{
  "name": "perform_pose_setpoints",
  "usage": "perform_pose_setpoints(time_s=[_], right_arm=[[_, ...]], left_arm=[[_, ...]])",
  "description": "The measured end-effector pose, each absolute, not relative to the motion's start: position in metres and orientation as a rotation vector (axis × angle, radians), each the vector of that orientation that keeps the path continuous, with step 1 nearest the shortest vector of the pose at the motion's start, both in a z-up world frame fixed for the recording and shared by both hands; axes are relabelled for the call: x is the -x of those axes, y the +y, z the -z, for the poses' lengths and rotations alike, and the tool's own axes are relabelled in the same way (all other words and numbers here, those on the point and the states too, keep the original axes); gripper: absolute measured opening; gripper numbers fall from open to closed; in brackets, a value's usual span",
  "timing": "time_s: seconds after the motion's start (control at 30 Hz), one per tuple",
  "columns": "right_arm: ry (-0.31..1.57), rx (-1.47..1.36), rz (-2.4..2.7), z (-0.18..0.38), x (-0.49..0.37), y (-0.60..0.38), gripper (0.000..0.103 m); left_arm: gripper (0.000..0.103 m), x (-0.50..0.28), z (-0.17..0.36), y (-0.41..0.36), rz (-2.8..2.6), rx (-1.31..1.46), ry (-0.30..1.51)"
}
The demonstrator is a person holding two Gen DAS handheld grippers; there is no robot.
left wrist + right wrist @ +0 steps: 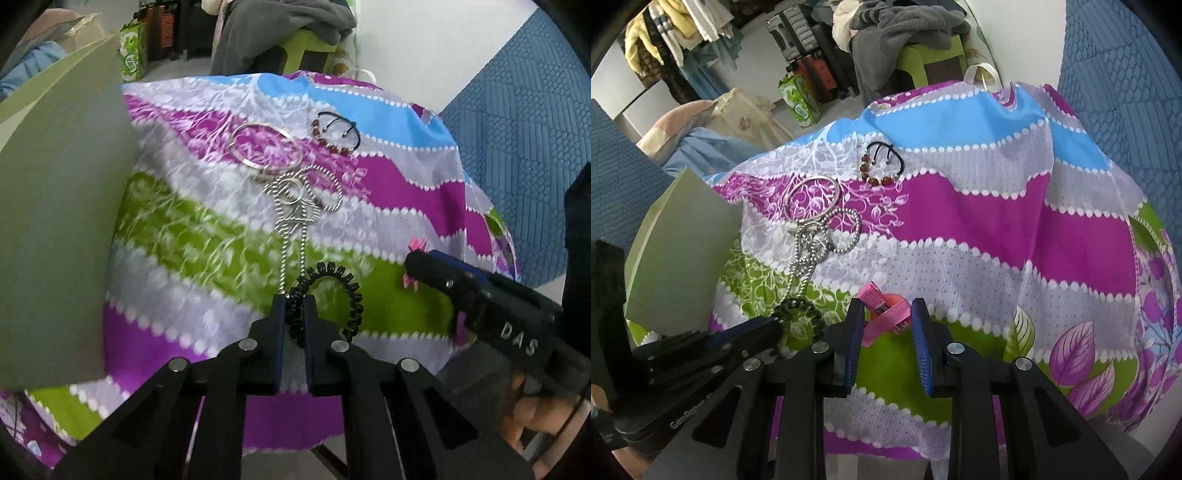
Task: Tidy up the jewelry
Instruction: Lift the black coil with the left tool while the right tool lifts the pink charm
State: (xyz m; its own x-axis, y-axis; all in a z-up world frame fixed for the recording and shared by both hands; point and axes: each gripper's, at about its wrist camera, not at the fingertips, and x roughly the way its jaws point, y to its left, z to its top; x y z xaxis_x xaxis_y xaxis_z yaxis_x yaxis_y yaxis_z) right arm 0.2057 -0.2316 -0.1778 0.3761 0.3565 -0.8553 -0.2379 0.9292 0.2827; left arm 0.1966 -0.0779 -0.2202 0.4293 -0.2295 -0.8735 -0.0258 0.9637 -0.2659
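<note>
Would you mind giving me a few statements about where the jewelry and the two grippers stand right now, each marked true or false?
1. The left gripper is shut on the black coil hair tie. True.
2. The right gripper is clamped tight on the pink ribbon clip. False: its jaws stand apart on either side of the clip.
3. The beaded bracelet lies farther from both grippers than the silver bangle. True.
4. The silver chain lies apart from the bangle, on the blue stripe. False: it is tangled at the bangle's near edge, over the grey and green bands.
5. A pale green card stands at the cloth's left side. True.
</note>
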Motion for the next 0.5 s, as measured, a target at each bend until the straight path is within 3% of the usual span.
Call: perform_pose_setpoints(time_s=[0.33,0.47,0.5], right_arm=[[1.141,-0.101,-0.392,0.181,-0.198,-0.222,0.024],[1.138,-0.101,-0.391,0.181,-0.198,-0.222,0.024],[1.139,-0.102,-0.391,0.181,-0.198,-0.221,0.024]], left_arm=[[0.009,-0.166,0.224,-0.054,0.133,0.283,1.167],[0.032,-0.161,0.223,-0.049,0.130,0.302,1.178],[0.033,-0.159,0.223,-0.048,0.129,0.315,1.178]])
